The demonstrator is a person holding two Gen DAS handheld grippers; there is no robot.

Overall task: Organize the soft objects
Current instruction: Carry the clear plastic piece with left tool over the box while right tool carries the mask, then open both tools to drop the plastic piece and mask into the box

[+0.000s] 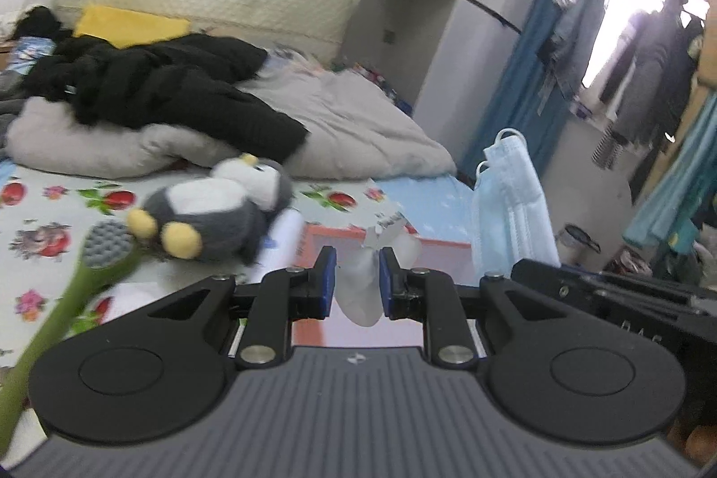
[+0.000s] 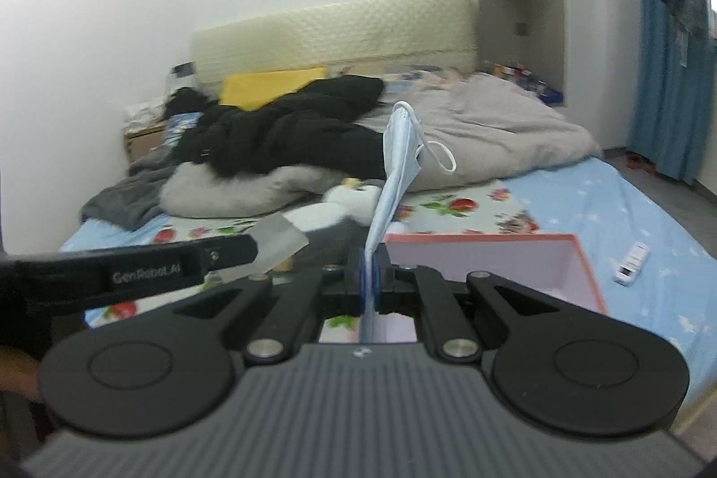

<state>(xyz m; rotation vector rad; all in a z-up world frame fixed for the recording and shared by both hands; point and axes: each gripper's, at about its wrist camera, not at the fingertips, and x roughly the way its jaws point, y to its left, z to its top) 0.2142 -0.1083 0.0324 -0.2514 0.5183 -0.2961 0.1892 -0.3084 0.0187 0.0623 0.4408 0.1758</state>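
penguin plush [image 1: 215,204] lies beside pink box [image 2: 582,267]; left hand-held gripper [image 1: 357,281] clamps sock [image 1: 360,290], right hand-held gripper [image 2: 368,276] masks [image 2: 399,164].

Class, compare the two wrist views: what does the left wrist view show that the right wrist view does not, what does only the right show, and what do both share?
Only the left wrist view: the left claw shut on a white sock, a green brush at the lower left, and clothes hanging by the bright window.

Only the right wrist view: the right claw shut on the mask, and a small white device on the blue sheet.

Both: the mask, the penguin toy, the pink box, the black coat, the grey duvet and the yellow pillow.
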